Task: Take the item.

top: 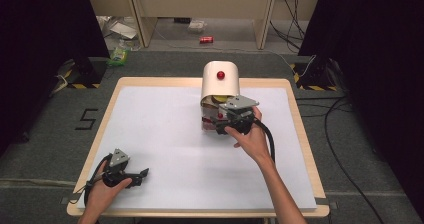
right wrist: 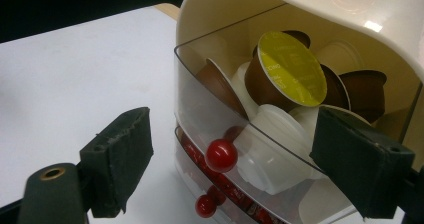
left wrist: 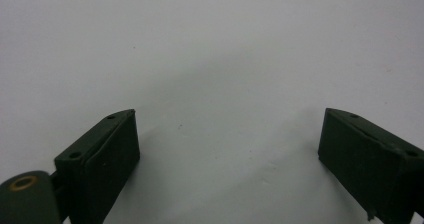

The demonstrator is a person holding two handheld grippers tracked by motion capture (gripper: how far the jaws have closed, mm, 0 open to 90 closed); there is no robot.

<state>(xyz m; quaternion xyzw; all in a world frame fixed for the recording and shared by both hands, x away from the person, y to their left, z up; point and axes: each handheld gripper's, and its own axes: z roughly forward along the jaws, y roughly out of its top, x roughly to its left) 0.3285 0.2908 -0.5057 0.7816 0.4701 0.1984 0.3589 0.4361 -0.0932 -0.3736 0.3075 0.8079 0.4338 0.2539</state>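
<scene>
Right gripper view: jaws of right gripper [right wrist: 230, 149] spread wide, flanking the red knob [right wrist: 221, 155] of the clear upper drawer [right wrist: 200, 89]; nothing pinched yet.
Thing in hand: white capsule dispenser [top: 220, 79] standing at the far middle of the table [top: 150, 134], upper drawer tilted open and full of coffee capsules, a yellow-lidded capsule [right wrist: 292, 69] on top.
Lower drawer: second red knob [right wrist: 205, 206] beneath, red items behind it, too blurred to name.
Likely step: taking hold of the upper knob to work the drawer.
How to do it well: centre the knob between the pads, close squarely on its round sides, move along the drawer's own tilt, not sideways; light dispenser likely to slide or tip if yanked.
Risk: pads slipping off the glossy ball; right pad close to the drawer's clear wall.
Right hand pose: forearm reaching forward, right gripper [top: 231, 118] just in front of the dispenser, grey plate up.
Left hand pose: left gripper [top: 141, 174] low at the near left corner, well apart from the dispenser, jaws spread over bare white surface.
</scene>
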